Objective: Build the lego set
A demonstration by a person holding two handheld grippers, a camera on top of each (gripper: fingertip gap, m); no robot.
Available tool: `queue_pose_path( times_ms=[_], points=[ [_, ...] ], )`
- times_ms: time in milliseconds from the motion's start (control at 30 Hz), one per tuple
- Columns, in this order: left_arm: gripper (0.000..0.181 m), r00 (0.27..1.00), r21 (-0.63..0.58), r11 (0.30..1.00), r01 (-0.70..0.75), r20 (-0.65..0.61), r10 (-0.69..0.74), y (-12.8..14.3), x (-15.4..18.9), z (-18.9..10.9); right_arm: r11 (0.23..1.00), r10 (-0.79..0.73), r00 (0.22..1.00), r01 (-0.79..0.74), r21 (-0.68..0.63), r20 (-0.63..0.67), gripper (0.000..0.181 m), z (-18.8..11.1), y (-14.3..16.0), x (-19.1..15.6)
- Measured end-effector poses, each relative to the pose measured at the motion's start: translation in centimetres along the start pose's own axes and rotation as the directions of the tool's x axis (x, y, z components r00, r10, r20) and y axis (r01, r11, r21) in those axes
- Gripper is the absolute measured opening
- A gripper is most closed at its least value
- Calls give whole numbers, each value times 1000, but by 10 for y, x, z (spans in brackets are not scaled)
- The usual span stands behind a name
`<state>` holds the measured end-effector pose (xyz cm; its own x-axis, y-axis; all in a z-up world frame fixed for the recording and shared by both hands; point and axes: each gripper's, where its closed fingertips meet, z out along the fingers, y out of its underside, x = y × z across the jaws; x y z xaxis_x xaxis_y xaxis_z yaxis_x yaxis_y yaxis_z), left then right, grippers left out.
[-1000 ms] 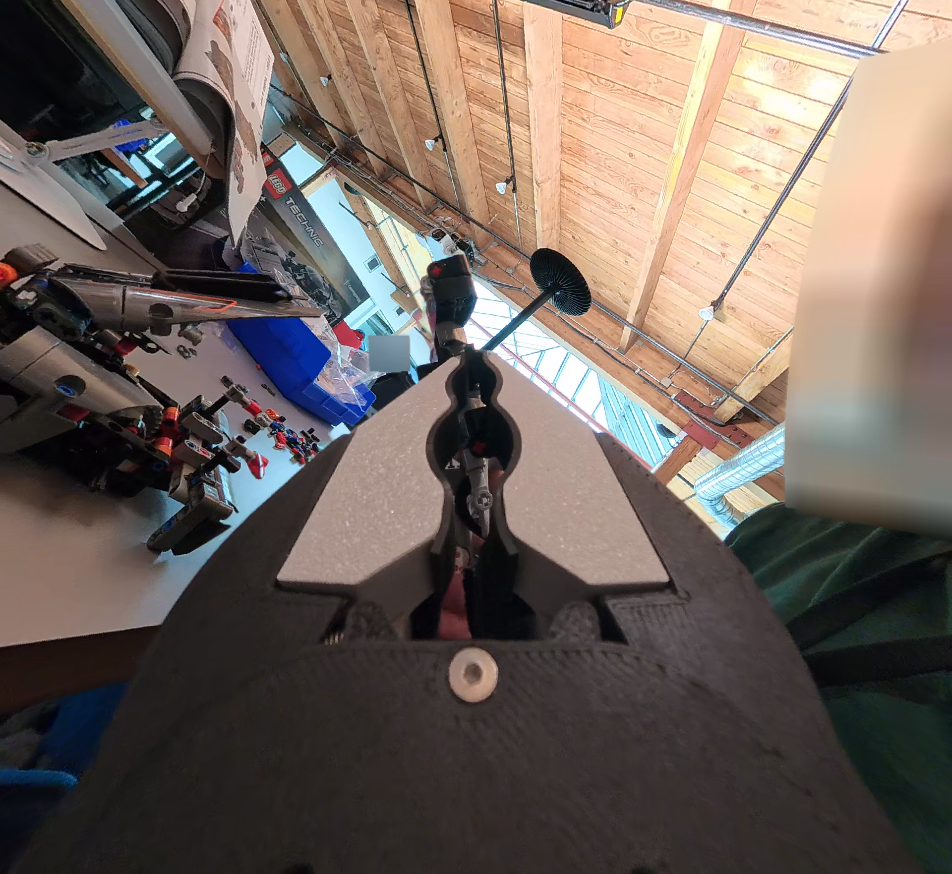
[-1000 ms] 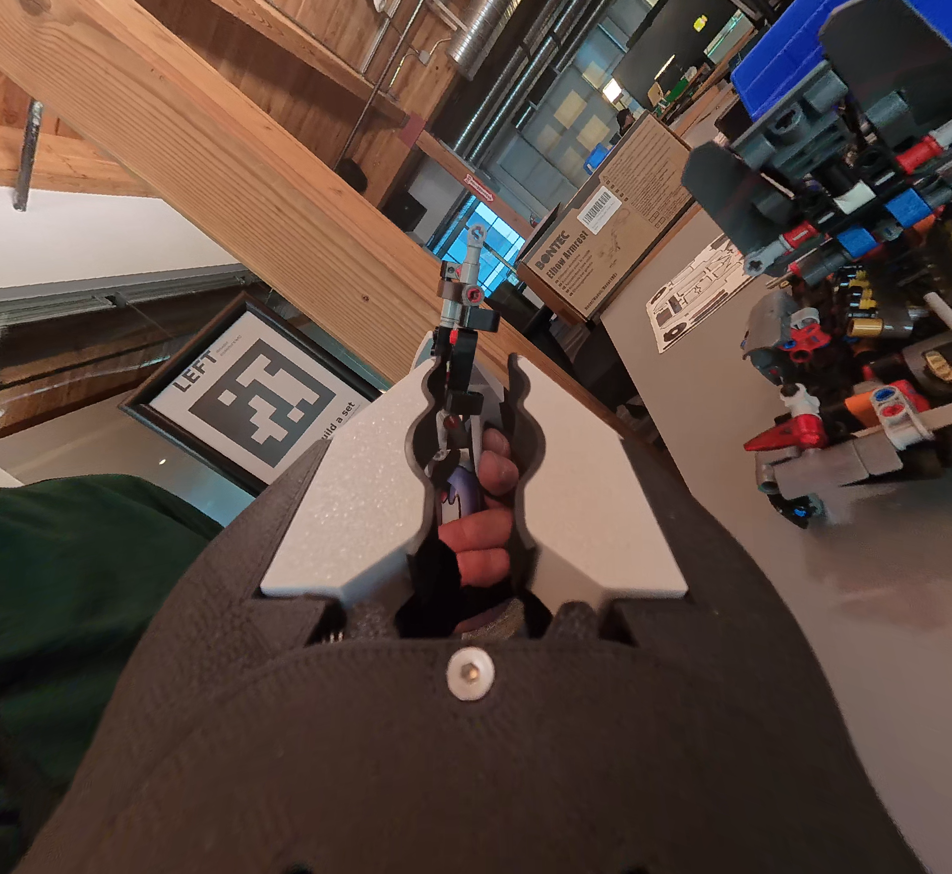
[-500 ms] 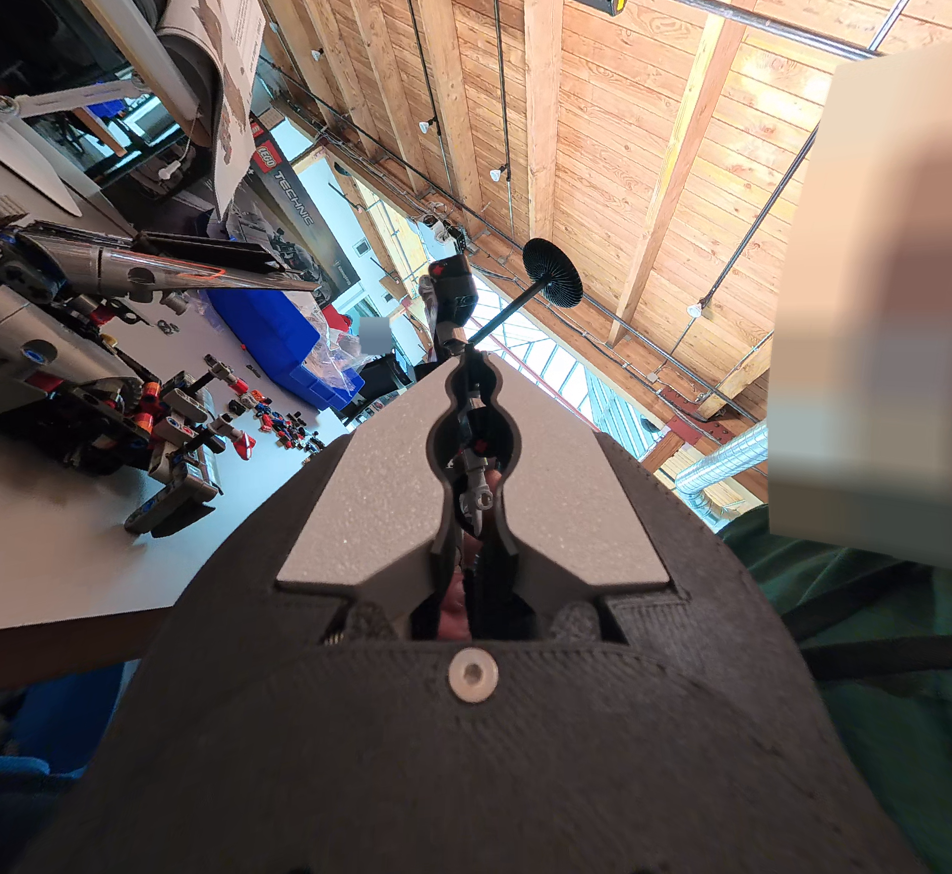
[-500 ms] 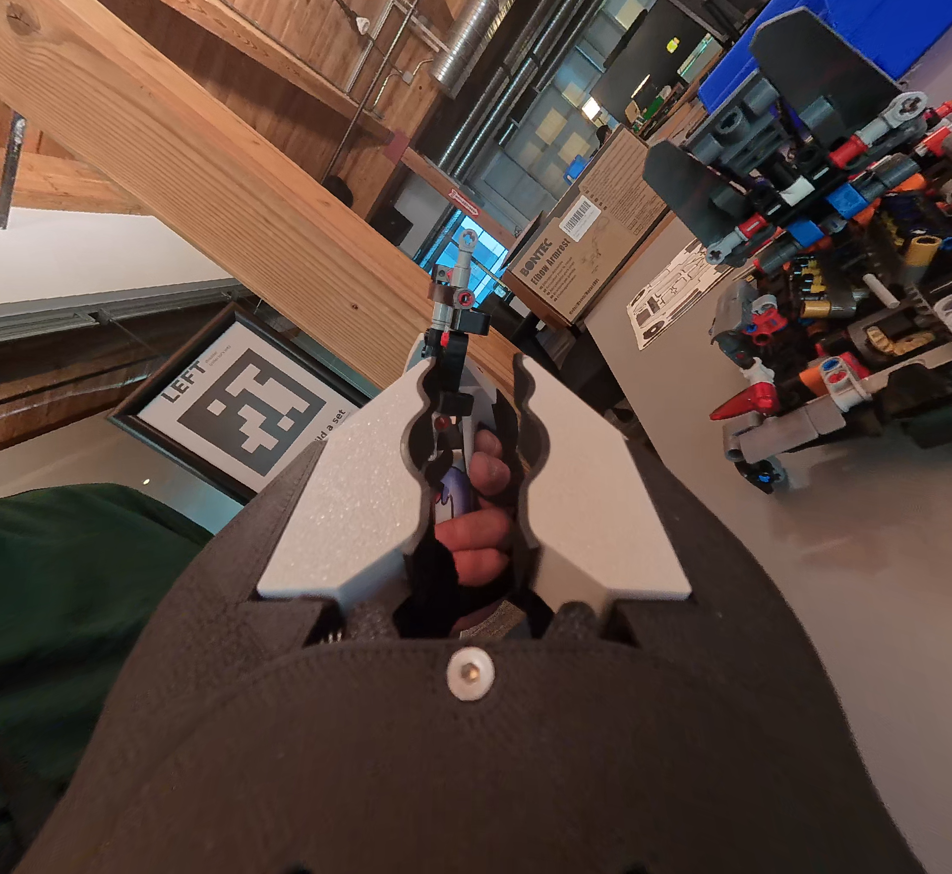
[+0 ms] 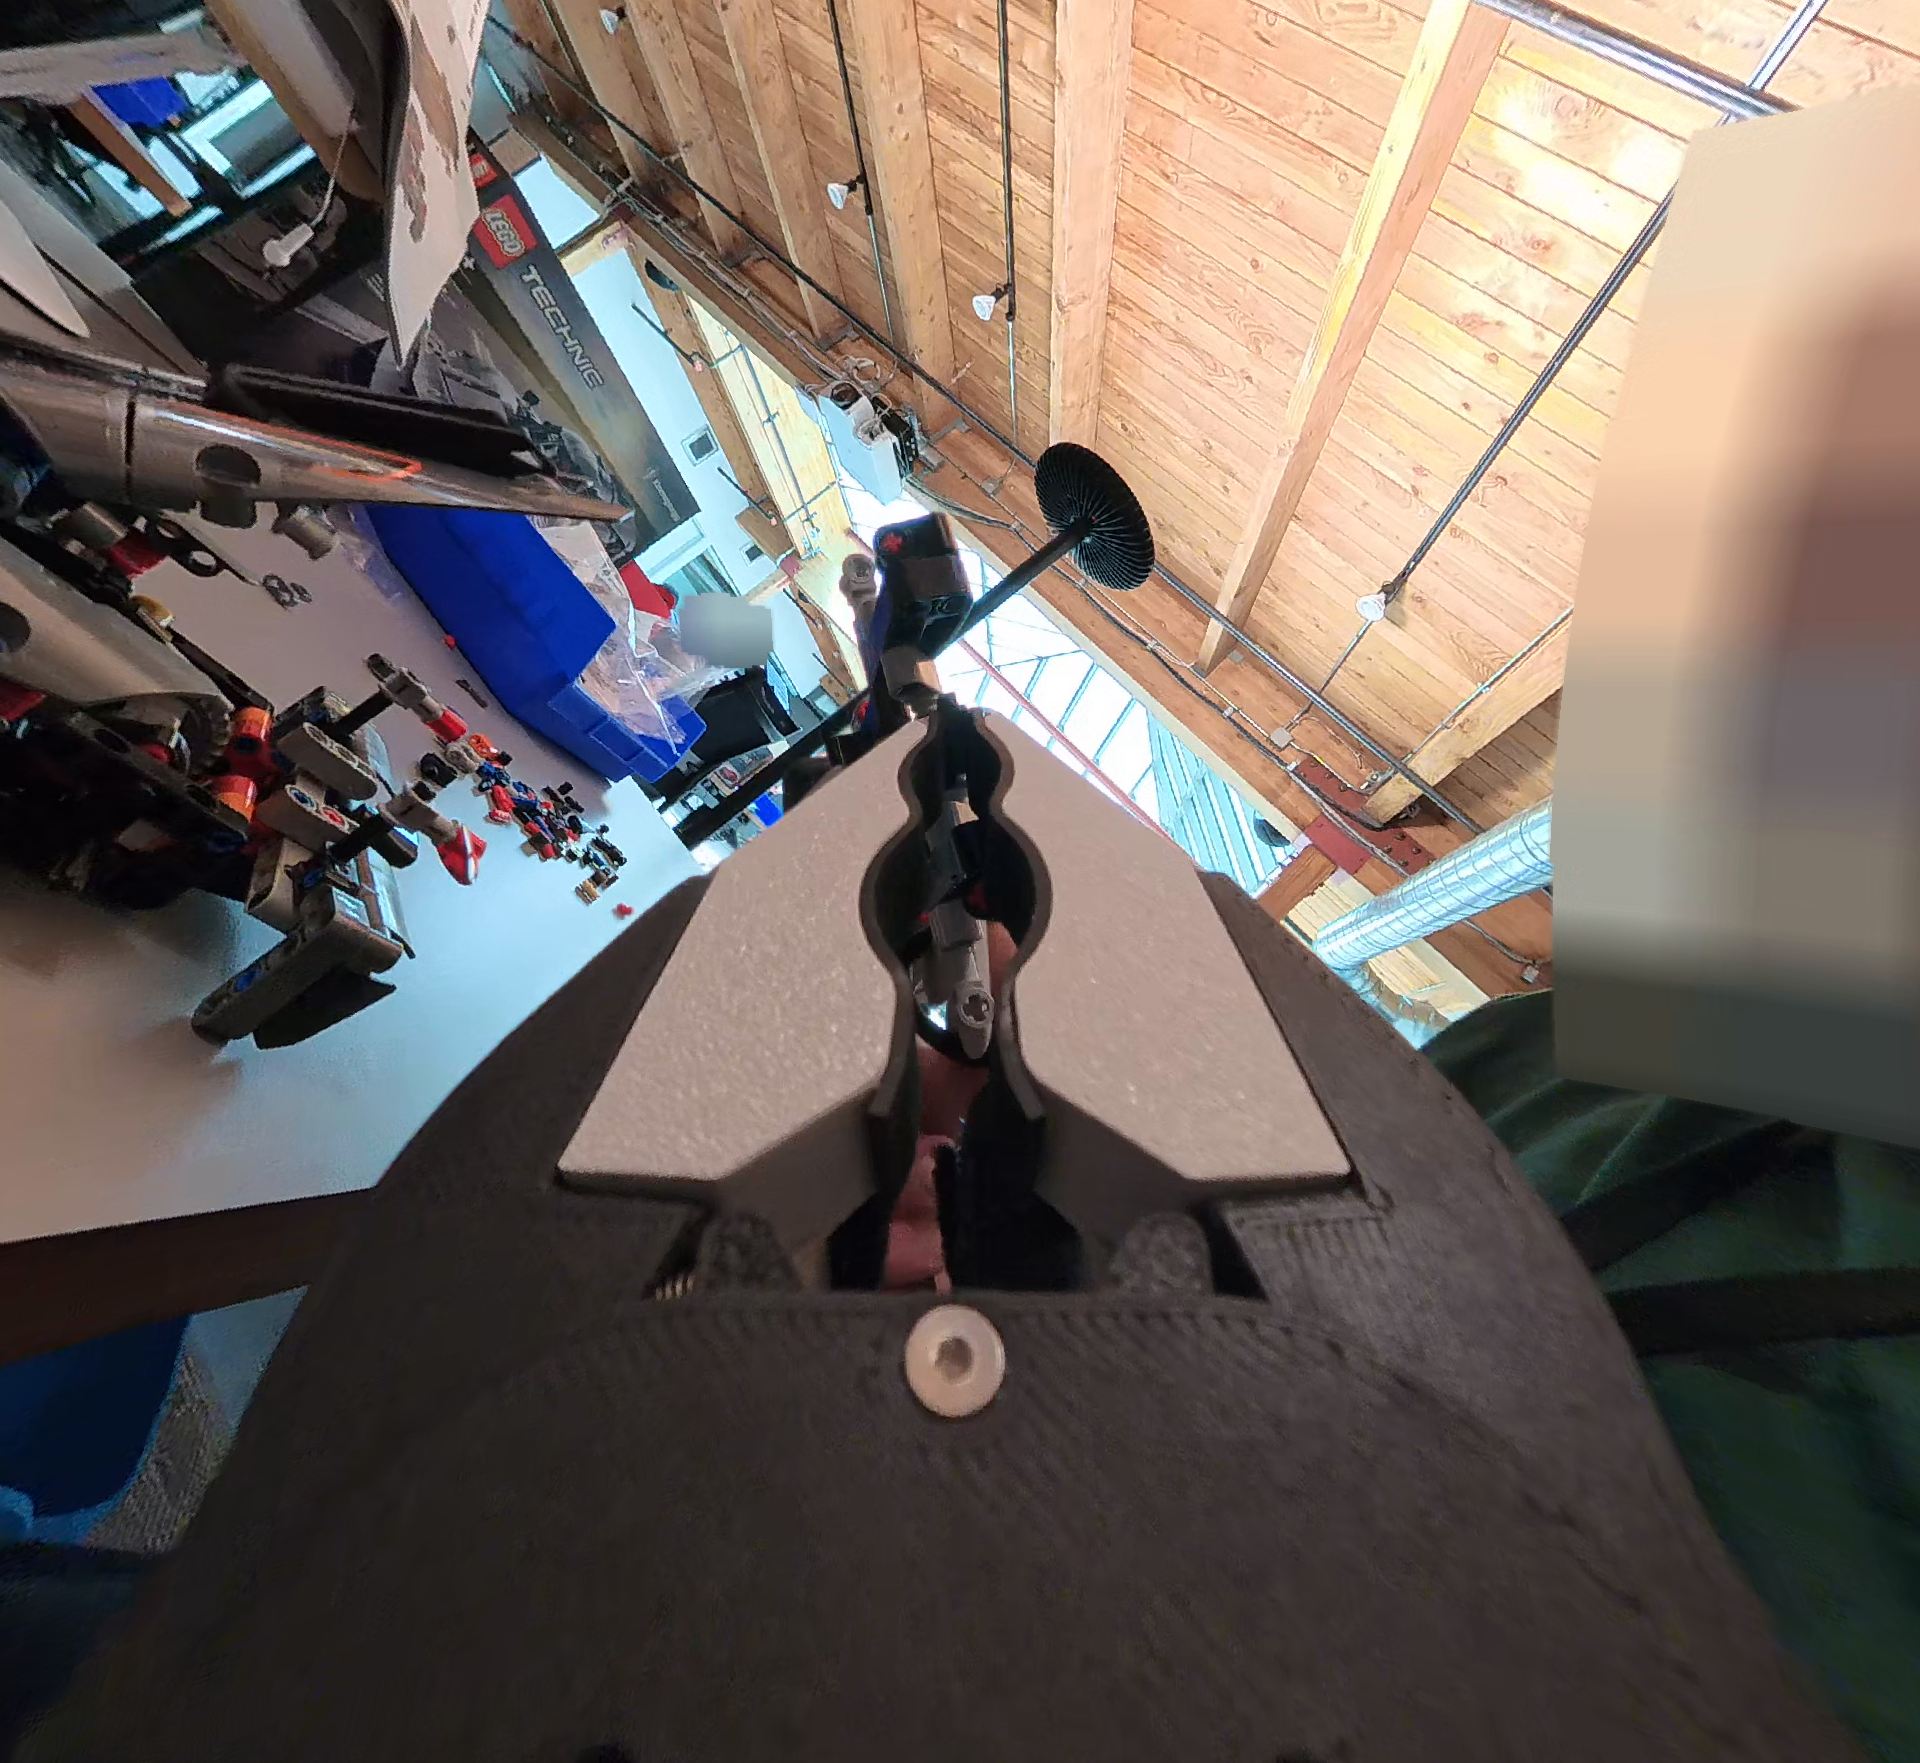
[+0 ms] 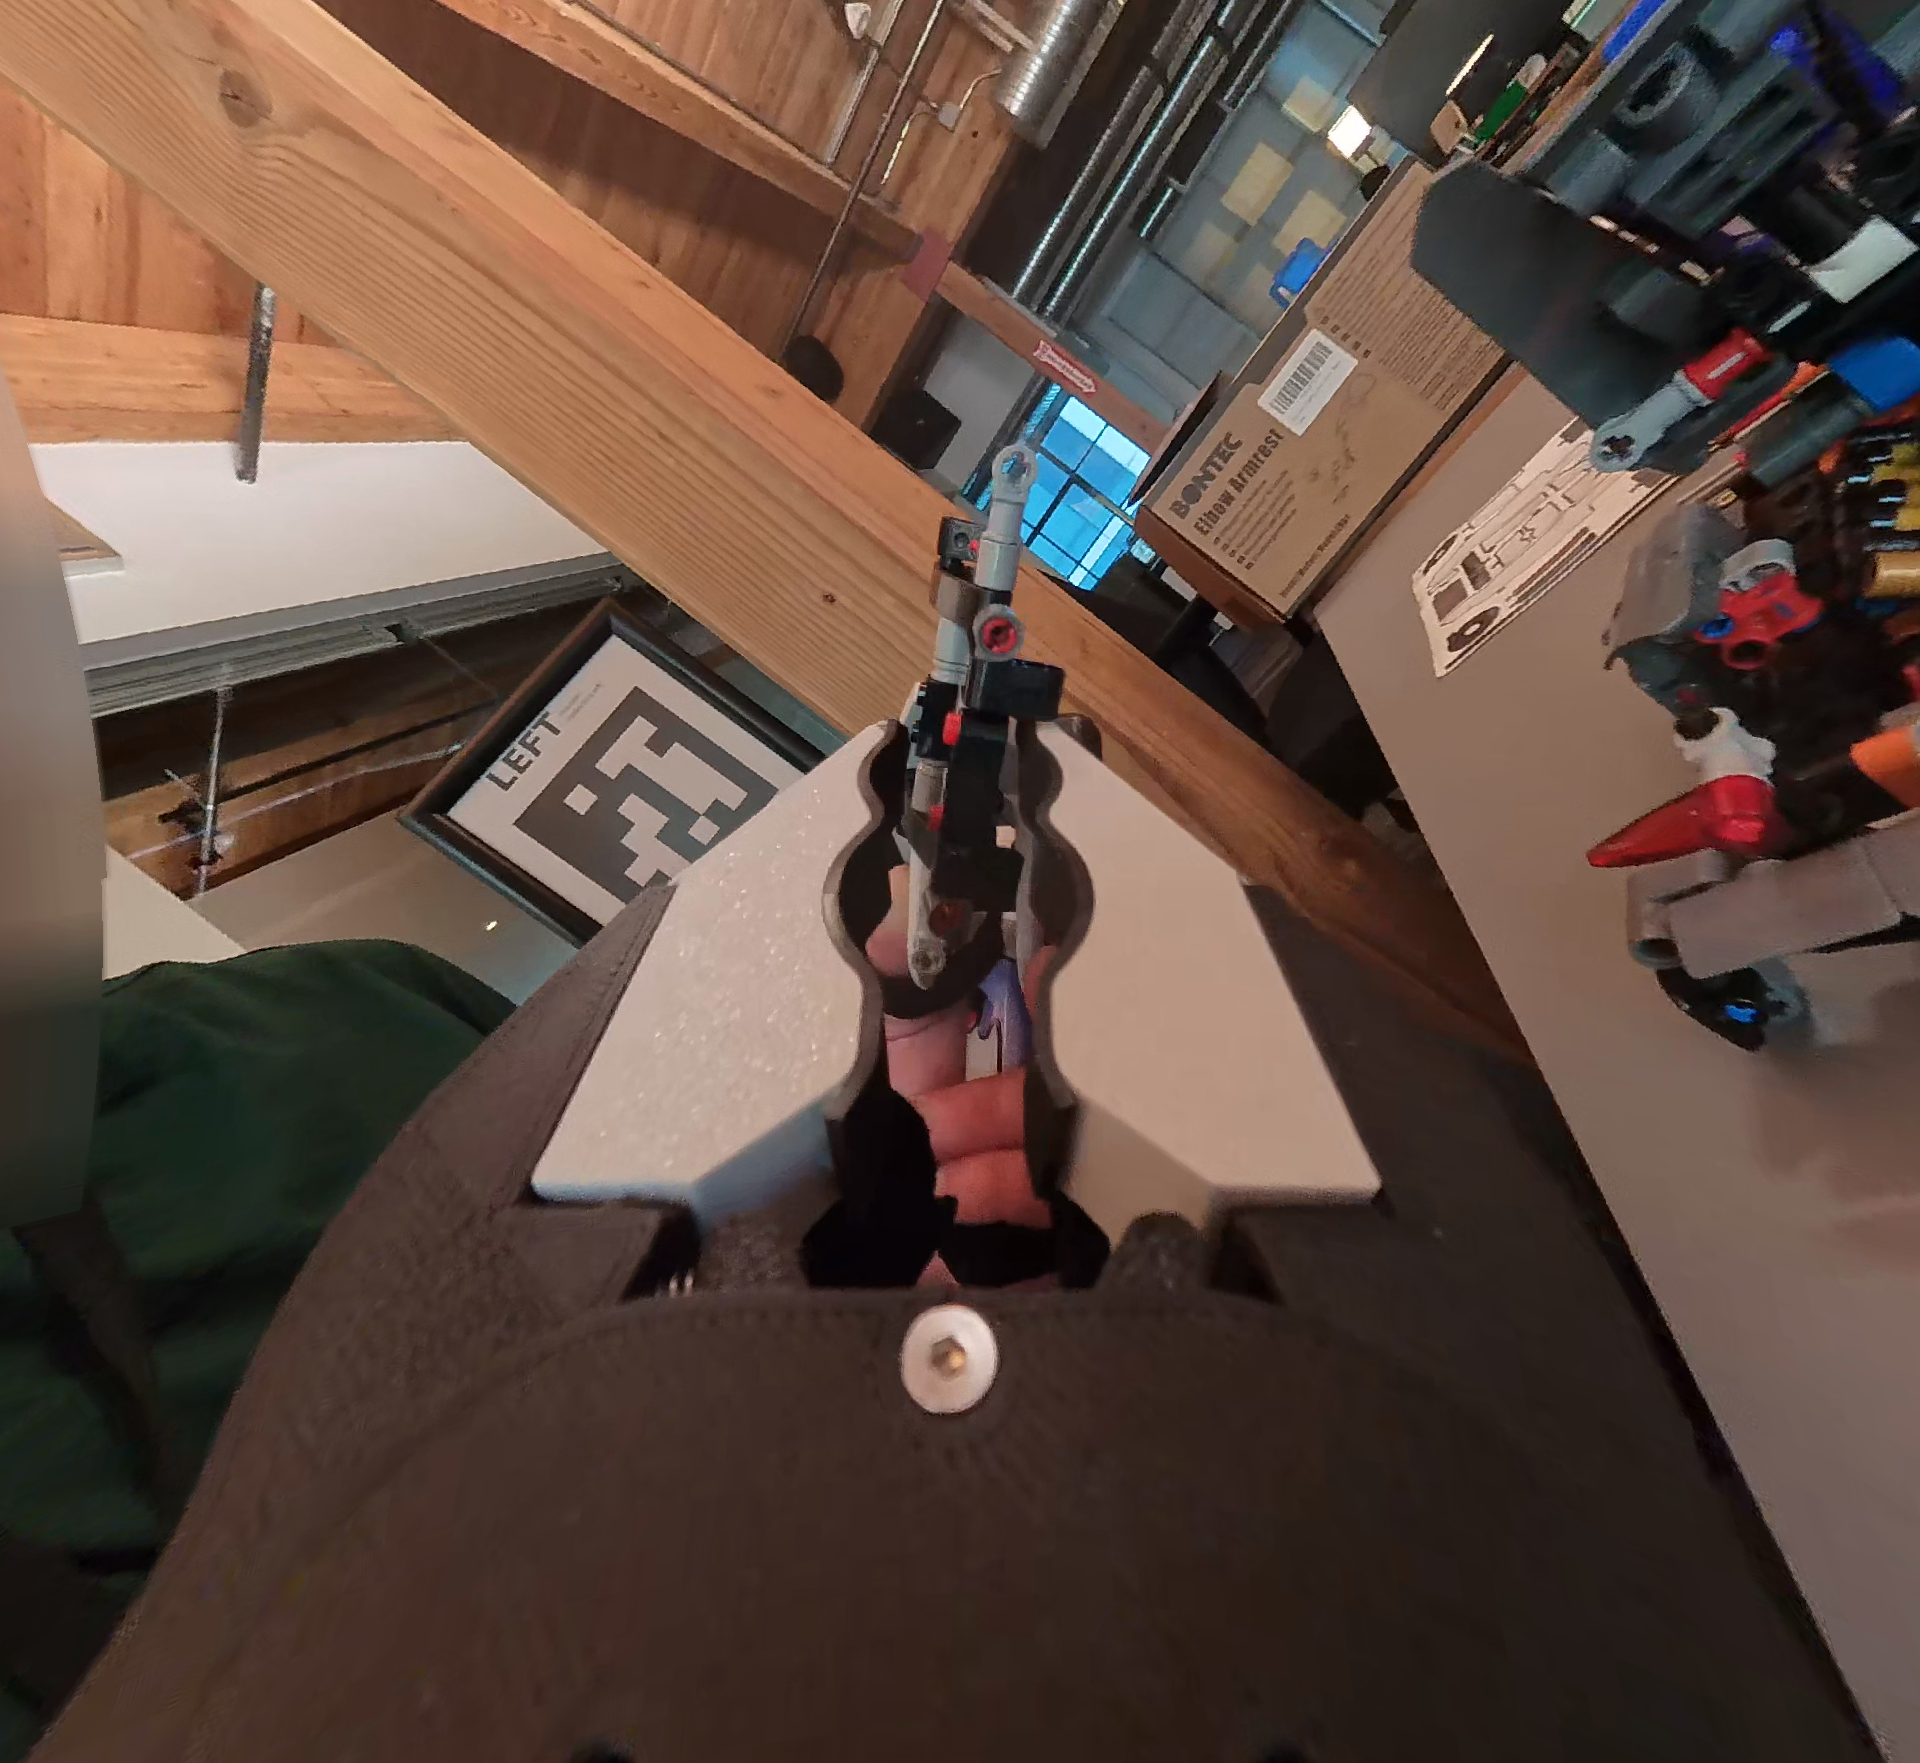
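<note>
You are holding a small lego piece (image 5: pixel 951 882) up in the air, away from the table (image 5: pixel 156 1121), with both tools at once. Your left gripper (image 5: pixel 948 726) is squeezed tight on it, and a thin black rod with a round black disc (image 5: pixel 1093 516) sticks out past the tips. Your right gripper (image 6: pixel 961 737) also pinches the same little piece (image 6: pixel 977 674), with its grey stick and red pins poking up. The big lego model (image 6: pixel 1756 695) waits on the grey table beside you, with loose bits (image 5: pixel 551 814) and a blue bin (image 5: pixel 520 612) near it. It looks like you are checking or fixing this small part before it joins the model. Next, I think you need to bring it down, line its pins up with the right holes, and push gently so nothing pops off
</note>
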<state>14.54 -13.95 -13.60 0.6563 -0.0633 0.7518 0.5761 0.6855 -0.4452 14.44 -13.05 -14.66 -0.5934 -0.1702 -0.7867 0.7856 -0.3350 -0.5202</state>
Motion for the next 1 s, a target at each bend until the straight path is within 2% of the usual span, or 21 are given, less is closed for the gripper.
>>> queue_pose_path(
  times_ms=[67, 433, 633, 767, 867, 1000],
  points=[
    [0, 999, -11, 999, 30, -20, -30, 3, -1, 2, 1000, 0, 1000, 0, -4, 14, 9, 1, 1, -2],
    [0, 971, -34, 979, 202, -127, -205, 9, -7, 15, 998, 27, 1000, -28, 55, 16, 6, -10, -11, 2],
    [0, 972, -38, 979, 198, -123, -201, 9, -10, 23, 995, 28, 999, -30, 98, 25, 6, -13, -19, 3],
    [0, 972, -42, 980, 197, -126, -201, 11, -10, 26, 994, 32, 998, -38, 102, 58, 20, -13, -22, 0],
    [0, 975, -53, 981, 186, -111, -191, 14, -12, 28, 996, 40, 997, -45, 79, 70, 22, -11, -17, 0],
    [0, 986, -67, 987, 144, -80, -149, 17, -14, 30, 996, 45, 997, -50, 77, 67, 14, -12, -17, 2]
  ],
)
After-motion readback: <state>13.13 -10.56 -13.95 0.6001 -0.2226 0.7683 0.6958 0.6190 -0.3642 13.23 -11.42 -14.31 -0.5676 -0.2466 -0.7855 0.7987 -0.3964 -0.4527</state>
